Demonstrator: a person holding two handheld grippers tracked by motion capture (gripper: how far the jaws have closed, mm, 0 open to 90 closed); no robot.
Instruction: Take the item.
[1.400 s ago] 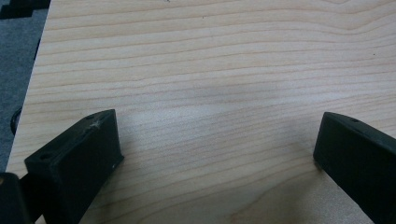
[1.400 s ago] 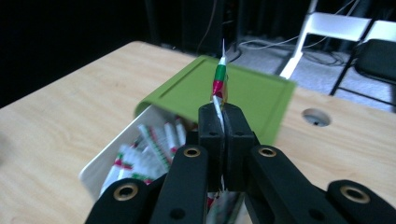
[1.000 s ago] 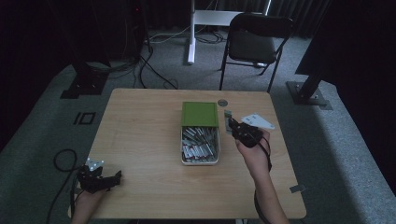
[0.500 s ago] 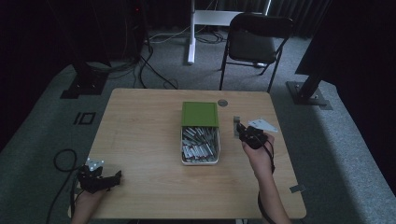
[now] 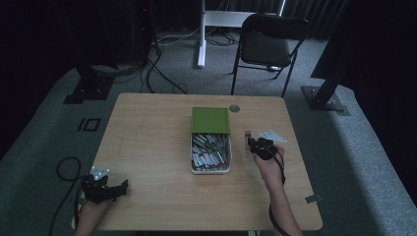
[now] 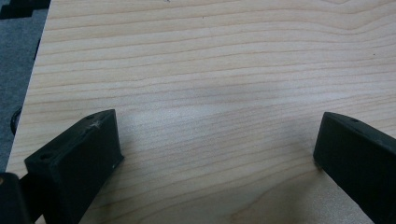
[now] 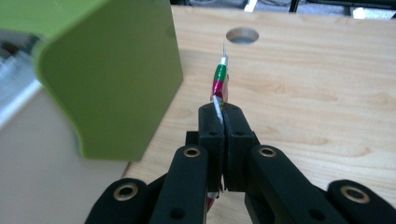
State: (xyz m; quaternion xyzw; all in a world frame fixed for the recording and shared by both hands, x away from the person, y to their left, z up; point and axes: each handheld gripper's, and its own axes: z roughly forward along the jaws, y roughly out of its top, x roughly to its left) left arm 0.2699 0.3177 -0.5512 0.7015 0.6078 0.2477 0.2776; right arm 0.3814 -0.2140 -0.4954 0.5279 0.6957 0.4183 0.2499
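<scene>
Foil-wrapped, the thin packet (image 7: 219,81) is pinched edge-on between the right gripper (image 7: 219,122)'s closed jaws, just right of the green-lidded box (image 5: 210,120) (full of similar packets). Such a slim grip could let it slip or twist as it nears the tabletop. Well left of the box, the left gripper (image 6: 217,154) gapes wide, empty.

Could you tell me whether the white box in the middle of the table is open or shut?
Open: its green lid sits pushed back, and the white box shows the packets that fill it.
</scene>
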